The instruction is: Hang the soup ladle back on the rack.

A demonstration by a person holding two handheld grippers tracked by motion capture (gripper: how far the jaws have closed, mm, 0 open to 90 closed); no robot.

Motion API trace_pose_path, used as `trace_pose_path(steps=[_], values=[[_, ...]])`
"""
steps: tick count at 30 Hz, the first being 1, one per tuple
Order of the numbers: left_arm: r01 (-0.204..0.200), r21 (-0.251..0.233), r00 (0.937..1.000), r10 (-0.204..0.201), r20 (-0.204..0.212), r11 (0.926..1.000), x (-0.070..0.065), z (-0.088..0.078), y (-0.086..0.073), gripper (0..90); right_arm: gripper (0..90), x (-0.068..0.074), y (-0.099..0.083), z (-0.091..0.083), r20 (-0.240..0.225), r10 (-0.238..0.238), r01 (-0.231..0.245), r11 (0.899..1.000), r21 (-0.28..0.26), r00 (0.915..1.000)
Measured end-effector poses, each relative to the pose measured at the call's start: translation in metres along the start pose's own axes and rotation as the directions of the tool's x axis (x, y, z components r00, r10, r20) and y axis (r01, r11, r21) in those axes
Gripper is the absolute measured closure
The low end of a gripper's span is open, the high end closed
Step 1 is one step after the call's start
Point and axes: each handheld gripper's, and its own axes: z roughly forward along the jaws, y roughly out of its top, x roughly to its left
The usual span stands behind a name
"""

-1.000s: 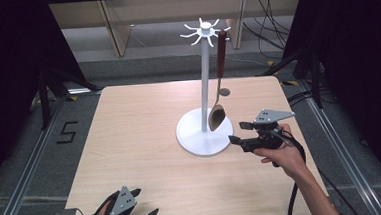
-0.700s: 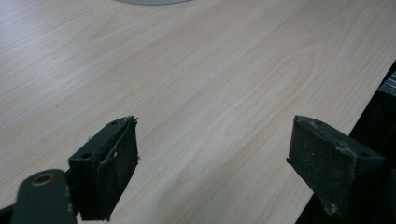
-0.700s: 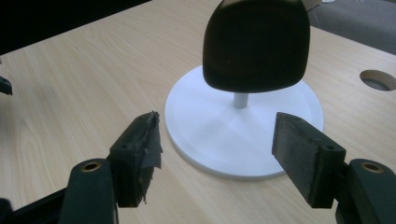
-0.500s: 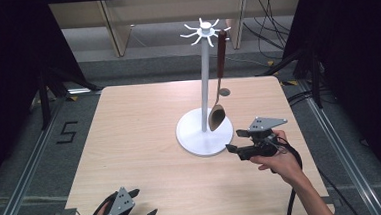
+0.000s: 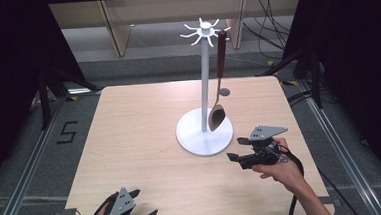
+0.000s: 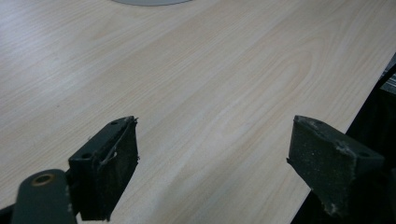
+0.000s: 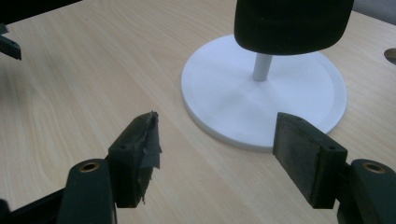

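1. High view: a wooden spoon (image 5: pixel 217 117) hangs from the white stand (image 5: pixel 204 134) at the middle of the surface (image 5: pixel 130 136).
2. The right claw (image 5: pixel 237 149) is wide open and empty, just beside the stand base.
3. The left claw (image 5: pixel 145 204), also wide open and empty, rests near the front edge.
4. I think a careless reach could knock the spoon off its hook.

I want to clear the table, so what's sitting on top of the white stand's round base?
Nothing rests on the round base but its own pole. A wooden spoon hangs from a top hook, its bowl just above the base. The patch behind the bowl is hidden.
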Motion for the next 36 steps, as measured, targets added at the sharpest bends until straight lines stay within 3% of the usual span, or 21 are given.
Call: trace_pose_path(steps=[2,3,5,7,16,17,18,19,22,31,36], values=[[-0.014,0.005,0.9999,0.014,0.001,0.9999,0.001,0.000,0.001,15.2,32.4,0.002,-0.002,-0.001,-0.004,-0.009,0.009,1.000,-0.004,0.9999],[0.012,0.005,0.9999,-0.012,0.003,0.9999,-0.001,0.001,0.000,15.2,32.4,0.002,-0.003,-0.002,-0.004,-0.018,0.018,1.000,-0.005,0.9998],[0.016,0.003,0.9999,-0.016,0.003,0.9999,-0.001,0.001,0.000,15.2,32.4,0.005,-0.006,-0.003,-0.008,-0.016,0.016,1.000,0.001,0.9998],[-0.012,0.005,0.9999,0.012,0.002,0.9999,0.001,0.000,0.001,15.2,32.3,0.008,-0.008,-0.003,-0.011,-0.013,0.013,1.000,0.003,0.9999],[-0.015,0.005,0.9999,0.015,0.001,0.9999,0.001,0.000,0.001,15.1,31.5,0.017,-0.025,-0.002,-0.026,-0.023,0.024,0.999,0.022,0.9994],[0.012,0.004,0.9999,-0.012,0.002,0.9999,-0.001,0.000,0.000,15.2,31.5,0.020,-0.027,-0.002,-0.029,-0.002,0.003,1.000,0.029,0.9996],[0.012,0.004,0.9999,-0.012,0.002,0.9999,-0.001,0.000,0.000,15.2,31.5,0.020,-0.027,-0.002,-0.029,-0.002,0.003,1.000,0.029,0.9996],[0.003,0.003,1.0000,-0.003,0.001,1.0000,0.000,0.000,0.001,15.2,31.5,0.018,-0.029,-0.002,-0.030,-0.028,0.029,0.999,0.029,0.9992],[-0.014,0.005,0.9999,0.014,0.001,0.9999,0.001,0.000,0.001,15.2,31.4,0.021,-0.036,-0.001,-0.037,-0.029,0.030,0.998,0.049,0.9989],[-0.016,0.008,0.9999,0.016,0.003,0.9998,0.001,0.000,0.001,15.1,30.8,0.026,-0.056,-0.002,-0.028,-0.013,0.015,0.996,0.089,0.9995],[-0.014,0.006,0.9999,0.014,-0.003,0.9999,0.001,0.000,0.001,15.2,31.0,0.028,-0.061,-0.004,-0.015,-0.028,0.029,0.995,0.100,0.9995]])
